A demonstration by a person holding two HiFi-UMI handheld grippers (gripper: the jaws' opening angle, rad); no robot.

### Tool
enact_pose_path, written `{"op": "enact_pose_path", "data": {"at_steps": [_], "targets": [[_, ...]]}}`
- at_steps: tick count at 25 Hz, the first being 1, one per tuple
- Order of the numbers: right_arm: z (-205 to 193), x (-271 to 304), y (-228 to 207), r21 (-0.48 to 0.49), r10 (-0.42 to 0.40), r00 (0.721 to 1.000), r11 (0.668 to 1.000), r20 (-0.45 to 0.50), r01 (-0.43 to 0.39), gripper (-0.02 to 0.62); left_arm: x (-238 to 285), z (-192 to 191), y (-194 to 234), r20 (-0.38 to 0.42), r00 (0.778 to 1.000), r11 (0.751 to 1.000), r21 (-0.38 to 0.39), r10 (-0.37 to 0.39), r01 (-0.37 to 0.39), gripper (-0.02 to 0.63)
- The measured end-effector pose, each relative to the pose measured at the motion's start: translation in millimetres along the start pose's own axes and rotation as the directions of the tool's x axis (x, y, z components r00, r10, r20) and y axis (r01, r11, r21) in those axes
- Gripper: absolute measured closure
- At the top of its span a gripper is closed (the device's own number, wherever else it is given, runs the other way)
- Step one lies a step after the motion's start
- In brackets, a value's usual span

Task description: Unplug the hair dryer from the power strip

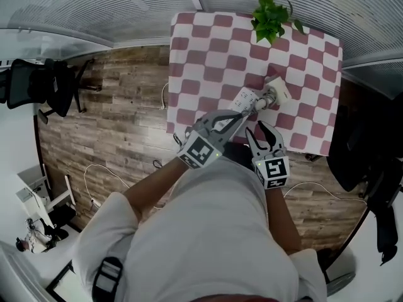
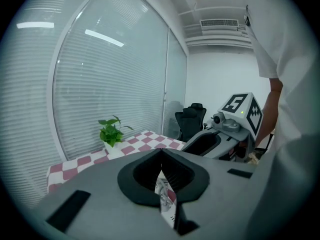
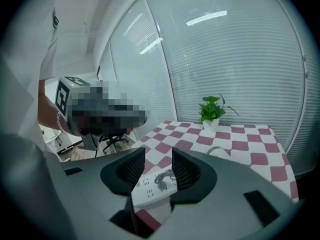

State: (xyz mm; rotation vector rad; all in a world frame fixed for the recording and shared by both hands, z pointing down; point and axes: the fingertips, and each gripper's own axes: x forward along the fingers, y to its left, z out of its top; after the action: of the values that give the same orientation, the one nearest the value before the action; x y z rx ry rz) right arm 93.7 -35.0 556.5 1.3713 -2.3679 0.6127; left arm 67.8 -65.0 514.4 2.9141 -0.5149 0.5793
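**Two handheld grippers over a power strip on a checked counter**

White-shirted shoulders of the person [image 1: 208, 231] fill the bottom of the head view, with both arms reaching forward over the near edge of the counter [image 1: 201, 61], which is covered in a pink-and-white checked cloth.

The grey left gripper [image 1: 238, 117] points at a slant toward the middle of the counter. Its fingers are pressed together at the tips with nothing between them, and only a thin sliver of cloth shows below. From above, the tips overlap the near end of a long white power strip [image 1: 244, 99]; contact cannot be made out.

The grey right gripper [image 1: 259, 131] is just beside it, close to the near edge. Its fingers stand wide apart and empty. Between and beyond them its own view shows the strip with a pale plug and looped grey cord [image 3: 161, 178] seated in it.

The pale hair dryer [image 1: 278, 90] lies touching the strip's far end, toward the right edge.

A small leafy green plant in a white pot [image 1: 271, 14] stands at the far edge.
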Motion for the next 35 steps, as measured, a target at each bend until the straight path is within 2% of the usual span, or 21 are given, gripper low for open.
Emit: {"op": "enact_pose_path", "data": {"at_steps": [14, 25, 35], "targets": [[-85, 61, 1, -0.006, 0.058, 0.981, 0.998, -0.184, -0.06, 0.408, 19, -93, 2, -0.165, 0.986, 0.999, -0.047, 0.018, -0.027, 0.575], [-119, 91, 2, -0.066, 0.059, 0.967, 0.995, -0.249, -0.078, 0.408, 30, -165, 6, -0.32, 0.948, 0.997, -0.07, 0.006, -0.03, 0.575], [-130, 107, 7, -0.146, 0.033, 0.965, 0.987, -0.26, -0.073, 0.41, 42, -203, 0, -0.42, 0.908, 0.999, -0.054, -0.019, -0.004, 0.575]]}}
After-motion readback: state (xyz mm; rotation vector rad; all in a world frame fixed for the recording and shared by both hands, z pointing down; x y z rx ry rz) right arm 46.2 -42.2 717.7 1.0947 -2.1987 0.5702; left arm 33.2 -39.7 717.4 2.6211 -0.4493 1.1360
